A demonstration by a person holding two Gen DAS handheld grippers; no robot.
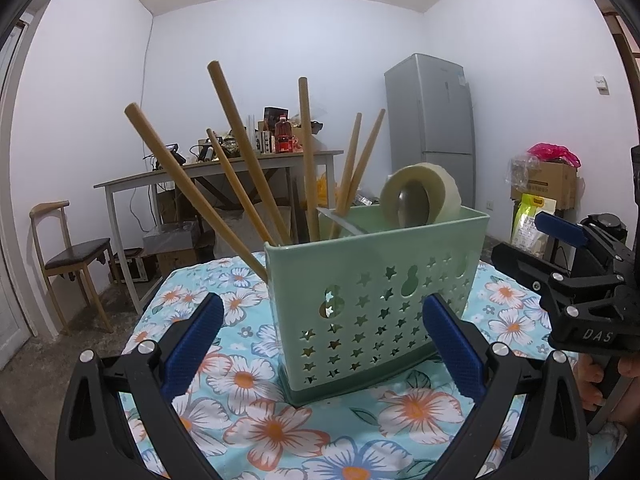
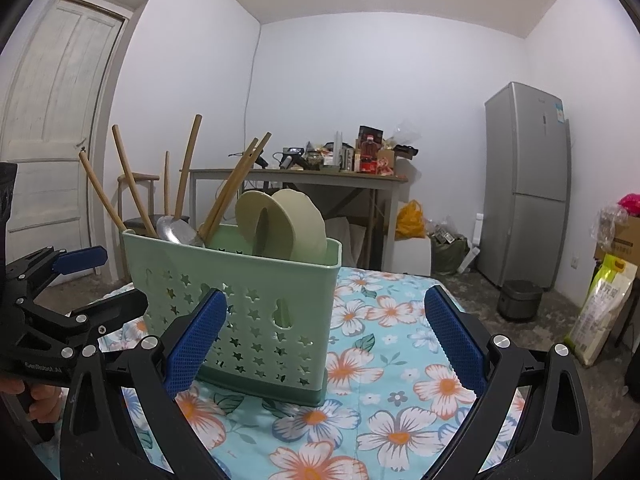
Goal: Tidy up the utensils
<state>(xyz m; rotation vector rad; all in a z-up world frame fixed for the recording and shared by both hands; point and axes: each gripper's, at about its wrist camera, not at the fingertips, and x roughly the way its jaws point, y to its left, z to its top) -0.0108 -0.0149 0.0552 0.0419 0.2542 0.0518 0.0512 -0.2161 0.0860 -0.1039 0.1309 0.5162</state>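
Note:
A pale green utensil holder (image 1: 380,280) with star cut-outs stands on the flowered tablecloth (image 1: 280,432). Several wooden chopsticks (image 1: 248,152) lean out of its left part. A metal spoon (image 1: 408,208) and cream round dishes (image 1: 424,184) stand in its right part. My left gripper (image 1: 324,332) is open just in front of the holder, nothing between its fingers. In the right wrist view the holder (image 2: 256,280) sits ahead and to the left, with chopsticks (image 2: 137,188), spoon (image 2: 176,232) and dishes (image 2: 288,224) inside. My right gripper (image 2: 326,312) is open and holds nothing.
Each gripper shows in the other's view: the right one (image 1: 532,244), the left one (image 2: 108,280). Behind stand a cluttered table (image 2: 304,178), a grey fridge (image 2: 524,184), a chair (image 1: 68,252), a door (image 2: 52,120) and a rice cooker (image 2: 520,300) on the floor.

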